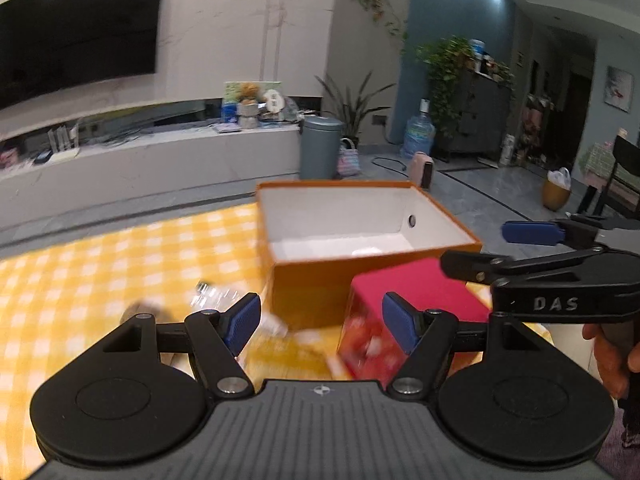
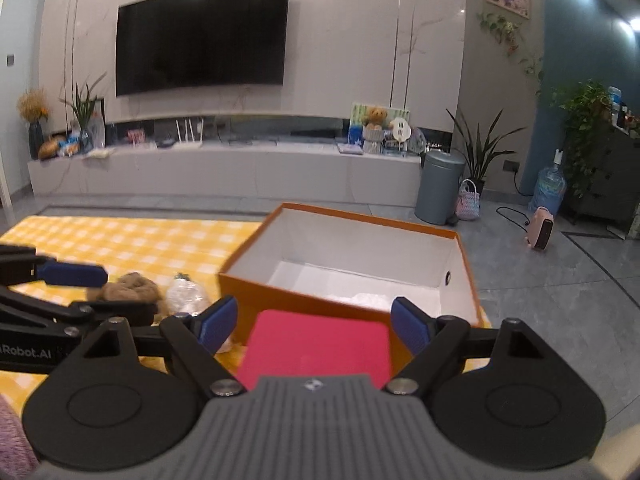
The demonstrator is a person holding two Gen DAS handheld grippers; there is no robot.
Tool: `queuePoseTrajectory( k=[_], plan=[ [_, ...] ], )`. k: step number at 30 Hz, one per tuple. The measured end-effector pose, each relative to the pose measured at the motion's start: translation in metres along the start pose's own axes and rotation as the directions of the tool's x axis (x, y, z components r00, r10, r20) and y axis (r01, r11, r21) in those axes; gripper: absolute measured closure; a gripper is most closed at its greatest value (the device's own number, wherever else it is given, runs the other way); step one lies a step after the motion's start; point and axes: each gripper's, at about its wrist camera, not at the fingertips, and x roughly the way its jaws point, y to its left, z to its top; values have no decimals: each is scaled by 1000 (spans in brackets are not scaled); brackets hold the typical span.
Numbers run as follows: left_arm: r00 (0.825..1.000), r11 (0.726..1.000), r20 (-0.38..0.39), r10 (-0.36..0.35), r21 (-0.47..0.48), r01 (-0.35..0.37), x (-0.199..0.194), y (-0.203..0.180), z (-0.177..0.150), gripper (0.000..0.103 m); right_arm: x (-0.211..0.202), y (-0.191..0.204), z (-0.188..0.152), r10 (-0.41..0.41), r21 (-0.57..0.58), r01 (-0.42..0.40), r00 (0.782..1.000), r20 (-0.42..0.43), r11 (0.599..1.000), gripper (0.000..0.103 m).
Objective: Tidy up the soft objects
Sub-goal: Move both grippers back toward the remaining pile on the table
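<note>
An open orange box (image 1: pixel 304 288) (image 2: pixel 256 256) with a white inside stands on a yellow checked cloth (image 1: pixel 100 264) (image 2: pixel 120 240). Something white and crumpled (image 2: pixel 372 300) lies in it. A red pack (image 1: pixel 420 292) (image 2: pixel 316 352) sits against the box's near side. My left gripper (image 1: pixel 320 322) is open and holds nothing; the cloth below it is blurred. My right gripper (image 2: pixel 314 322) is open above the red pack, pads clear of it. A brown fluffy object (image 2: pixel 130 288) and a clear crumpled plastic bag (image 2: pixel 186 294) lie left of the box. Each gripper shows in the other's view (image 1: pixel 504 250) (image 2: pixel 92 292).
A hand (image 1: pixel 612 352) holds the right gripper's grip. Beyond the cloth's far edge are grey floor, a long white TV bench (image 2: pixel 224 168), a grey bin (image 2: pixel 438 186), a water jug (image 2: pixel 548 190) and a small pink heater (image 2: pixel 540 228).
</note>
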Motion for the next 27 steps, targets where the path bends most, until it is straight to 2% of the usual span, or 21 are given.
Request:
queuePoseTrajectory(
  k=[5, 10, 13, 18, 26, 27],
  plan=[
    [1000, 999, -2, 28, -39, -28, -21, 14, -28, 21, -19, 28, -25, 26, 45, -28, 999, 33, 999, 19],
    [998, 996, -17, 64, -68, -65, -34, 24, -47, 21, -24, 57, -51, 36, 15, -36, 998, 46, 999, 19],
    [996, 993, -35, 81, -88, -84, -38, 35, -63, 21, -26, 68, -63, 71, 25, -72, 997, 30, 997, 20],
    [992, 985, -62, 106, -128, -114, -48, 53, -89, 21, -20, 90, -73, 95, -31, -94, 995, 24, 995, 21],
    [992, 979, -60, 111, -167, -120, -53, 74, -98, 21, -2, 113, -78, 159, -100, -161, 987, -29, 982, 21],
    [992, 978, -57, 113, -168, -121, -53, 76, -98, 21, 1, 116, -78, 168, -112, -171, 985, -40, 979, 24]
  ],
)
